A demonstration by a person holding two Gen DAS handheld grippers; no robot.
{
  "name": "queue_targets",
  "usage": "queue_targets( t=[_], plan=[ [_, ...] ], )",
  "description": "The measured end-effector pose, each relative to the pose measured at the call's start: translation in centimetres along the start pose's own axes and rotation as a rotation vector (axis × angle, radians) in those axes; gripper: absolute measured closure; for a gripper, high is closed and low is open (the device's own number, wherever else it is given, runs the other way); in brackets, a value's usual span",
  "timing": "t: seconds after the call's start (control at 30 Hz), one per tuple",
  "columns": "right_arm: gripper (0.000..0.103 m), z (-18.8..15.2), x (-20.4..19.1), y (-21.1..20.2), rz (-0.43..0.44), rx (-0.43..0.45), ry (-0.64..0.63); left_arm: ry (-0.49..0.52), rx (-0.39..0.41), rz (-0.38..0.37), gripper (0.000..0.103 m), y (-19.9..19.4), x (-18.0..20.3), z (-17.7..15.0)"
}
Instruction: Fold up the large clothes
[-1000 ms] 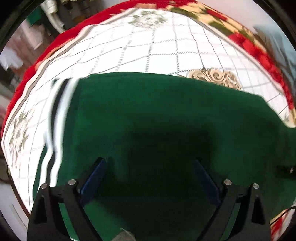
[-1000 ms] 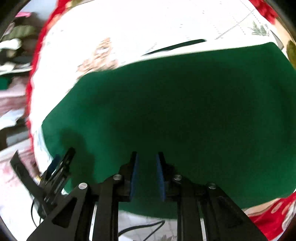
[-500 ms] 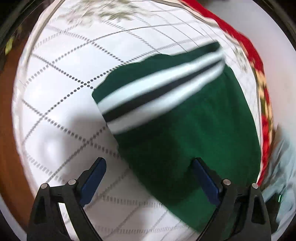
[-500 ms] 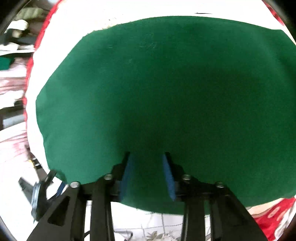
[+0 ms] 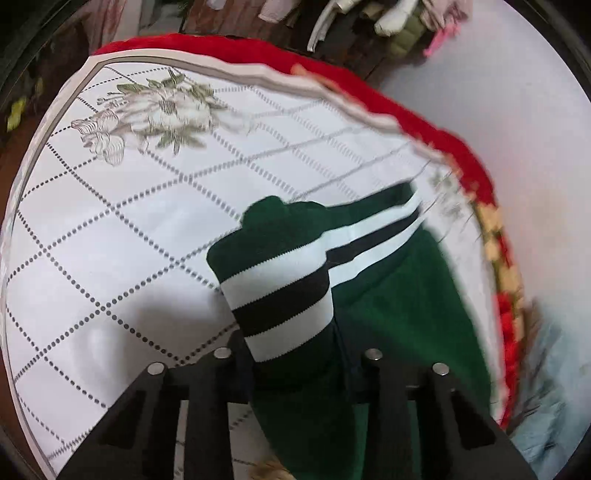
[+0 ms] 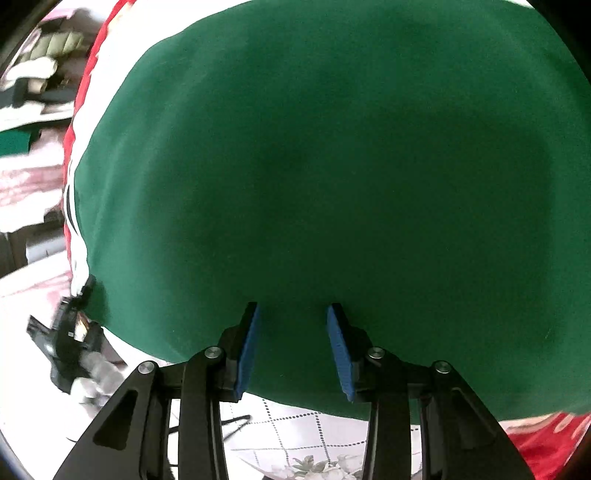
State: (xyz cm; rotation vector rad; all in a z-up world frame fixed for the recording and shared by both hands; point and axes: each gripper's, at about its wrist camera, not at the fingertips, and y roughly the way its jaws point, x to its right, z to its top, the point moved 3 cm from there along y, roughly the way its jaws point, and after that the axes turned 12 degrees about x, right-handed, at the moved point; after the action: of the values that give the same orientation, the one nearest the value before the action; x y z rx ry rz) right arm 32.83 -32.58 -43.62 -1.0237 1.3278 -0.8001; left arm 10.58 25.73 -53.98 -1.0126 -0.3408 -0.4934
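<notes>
A large dark green garment (image 6: 314, 166) lies spread on the white tablecloth (image 5: 129, 221). Its end with white and black stripes (image 5: 280, 299) is bunched up between the fingers of my left gripper (image 5: 293, 354). The jaws are closing and the pads press on that striped end, which stands up off the table. My right gripper (image 6: 291, 325) hovers over the near edge of the green cloth. Its blue pads (image 6: 249, 343) stand apart with nothing pinched between them. The left gripper (image 6: 70, 332) also shows at the garment's left edge in the right wrist view.
The tablecloth has a dotted diamond grid and a flower print (image 5: 147, 110), over a red cloth (image 5: 221, 44) that hangs at the table's rim. Piled clothes (image 5: 388, 22) lie beyond the far edge. A pale wall (image 5: 517, 129) is on the right.
My left gripper rolled, moved to the garment's striped end and closed on it, bunching it up. My right gripper opened somewhat and moved further over the green cloth.
</notes>
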Motion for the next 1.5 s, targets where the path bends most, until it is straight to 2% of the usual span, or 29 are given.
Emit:
queue_targets(
  t=[0.1,0.17,0.23,0.3,0.37,0.47,0.53,0.6,0.67,0.7,0.73,0.9,0.97,1.07,1.13,1.23,1.3,1.33,1.37,1.43,1.5],
  plan=[
    [0.063,0.0,-1.6,0.1,0.033,-0.015,-0.018,0.019,0.057,-0.037,0.076,-4.2,0.2,1.9],
    [0.063,-0.3,-2.2,0.0,0.048,-0.023,-0.032,0.043,0.089,-0.037,0.076,-5.7,0.2,2.8],
    [0.063,-0.2,-2.9,0.0,0.056,-0.030,-0.058,0.049,0.093,-0.027,0.076,-6.5,-1.3,3.0],
    [0.063,0.1,-3.1,0.5,0.047,-0.031,-0.072,0.038,0.047,-0.006,0.074,-4.9,-2.9,2.3],
    [0.063,0.8,-2.7,1.1,0.035,-0.040,-0.076,-0.008,0.018,-0.022,0.072,-2.8,-4.6,1.4],
    [0.063,1.7,-2.1,2.0,0.022,-0.048,-0.086,-0.057,-0.012,-0.074,0.059,0.0,-5.4,0.5],
    [0.063,1.7,-1.9,2.3,0.022,-0.059,-0.101,-0.065,0.002,-0.110,0.041,1.1,-4.9,0.1],
    [0.063,1.9,-1.4,2.3,0.041,-0.068,-0.088,-0.039,0.023,-0.105,0.040,1.7,-3.8,0.0],
    [0.063,2.0,-0.8,2.3,0.073,-0.076,-0.057,0.013,0.053,-0.089,0.042,1.9,-2.5,0.2],
    [0.063,2.3,-0.9,2.5,0.082,-0.080,-0.041,0.037,0.072,-0.068,0.070,1.7,-2.0,0.4],
    [0.063,2.3,-0.9,2.2,0.083,-0.085,-0.035,0.069,0.086,-0.041,0.083,1.5,-1.4,0.9],
    [0.063,1.8,-3.1,0.0,0.108,-0.048,-0.083,0.262,0.193,-0.003,0.085,-1.8,2.4,3.7],
    [0.064,1.3,-4.3,0.9,0.073,-0.043,-0.123,0.329,0.242,0.004,0.085,-3.5,3.6,4.7],
    [0.063,0.3,-5.8,4.6,-0.012,-0.056,-0.191,0.405,0.277,0.025,0.086,-5.0,4.8,5.8],
    [0.063,0.3,-6.7,4.5,-0.034,-0.048,-0.204,0.477,0.305,0.052,0.086,-5.5,5.8,6.0],
    [0.062,-0.4,-7.1,2.5,-0.003,-0.028,-0.250,0.547,0.334,0.059,0.086,-6.2,7.4,6.4],
    [0.047,-1.4,-5.9,-0.2,0.005,0.013,-0.262,0.640,0.364,0.047,0.086,-7.5,8.9,5.9],
    [0.031,-2.1,-5.0,-1.9,0.009,0.044,-0.259,0.681,0.379,0.040,0.086,-7.9,9.7,5.6],
    [0.020,-3.1,-3.3,-4.1,0.001,0.083,-0.247,0.732,0.395,0.033,0.086,-8.4,10.6,5.2],
    [0.020,-4.3,-0.7,-7.0,-0.032,0.141,-0.225,0.853,0.425,0.000,0.086,-9.6,12.6,3.7],
    [0.020,-5.6,3.4,-10.3,-0.111,0.213,-0.189,0.936,0.436,-0.036,0.086,-10.6,14.2,2.3]
  ],
)
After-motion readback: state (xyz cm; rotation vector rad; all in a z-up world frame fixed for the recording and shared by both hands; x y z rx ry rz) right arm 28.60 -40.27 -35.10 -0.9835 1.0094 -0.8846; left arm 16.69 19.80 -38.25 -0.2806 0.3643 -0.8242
